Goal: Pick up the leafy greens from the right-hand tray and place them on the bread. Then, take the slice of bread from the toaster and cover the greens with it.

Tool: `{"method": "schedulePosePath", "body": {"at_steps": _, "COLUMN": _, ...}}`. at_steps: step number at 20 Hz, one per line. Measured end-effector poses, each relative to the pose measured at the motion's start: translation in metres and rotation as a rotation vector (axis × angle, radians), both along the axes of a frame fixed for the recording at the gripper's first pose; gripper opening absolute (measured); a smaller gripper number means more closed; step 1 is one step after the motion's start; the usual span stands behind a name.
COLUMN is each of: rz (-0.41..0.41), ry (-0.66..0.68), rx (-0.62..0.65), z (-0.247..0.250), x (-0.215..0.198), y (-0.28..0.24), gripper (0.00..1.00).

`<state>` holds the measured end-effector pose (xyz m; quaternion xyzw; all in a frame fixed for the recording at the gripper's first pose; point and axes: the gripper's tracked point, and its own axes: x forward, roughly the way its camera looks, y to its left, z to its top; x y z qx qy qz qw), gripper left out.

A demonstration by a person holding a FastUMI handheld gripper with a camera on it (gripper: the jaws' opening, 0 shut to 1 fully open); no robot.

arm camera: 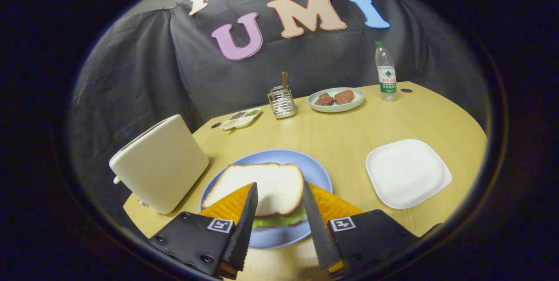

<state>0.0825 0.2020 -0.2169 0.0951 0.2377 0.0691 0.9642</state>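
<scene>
A slice of white bread [262, 187] lies on a blue plate [279, 158], on top of leafy greens [279, 220] whose green edge sticks out at the near side. My gripper [279, 228] is open above the near edge of the plate, one finger on each side of the slice's near end, without pressing on it. A cream toaster [159, 163] stands to the left of the plate; I cannot see into its slots. A white square tray [406, 171] sits to the right with nothing on it.
At the back of the wooden table stand a metal utensil holder [281, 102], a small divided dish of spices [240, 119], a pale green plate with two meat patties [336, 98] and a water bottle [385, 71].
</scene>
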Motion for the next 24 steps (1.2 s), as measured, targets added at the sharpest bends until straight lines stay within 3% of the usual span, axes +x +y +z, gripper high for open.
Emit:
{"method": "schedulePosePath", "body": {"at_steps": 7, "rz": -0.013, "ry": -0.177, "rx": -0.022, "z": 0.051, "x": -0.002, "y": -0.03, "gripper": 1.0}}
{"method": "schedulePosePath", "body": {"at_steps": 14, "rz": -0.084, "ry": -0.336, "rx": -0.098, "z": 0.13, "x": -0.016, "y": -0.089, "gripper": 1.0}}
{"method": "schedulePosePath", "body": {"at_steps": 24, "rz": -0.039, "ry": -0.483, "rx": -0.248, "z": 0.241, "x": -0.038, "y": -0.123, "gripper": 1.0}}
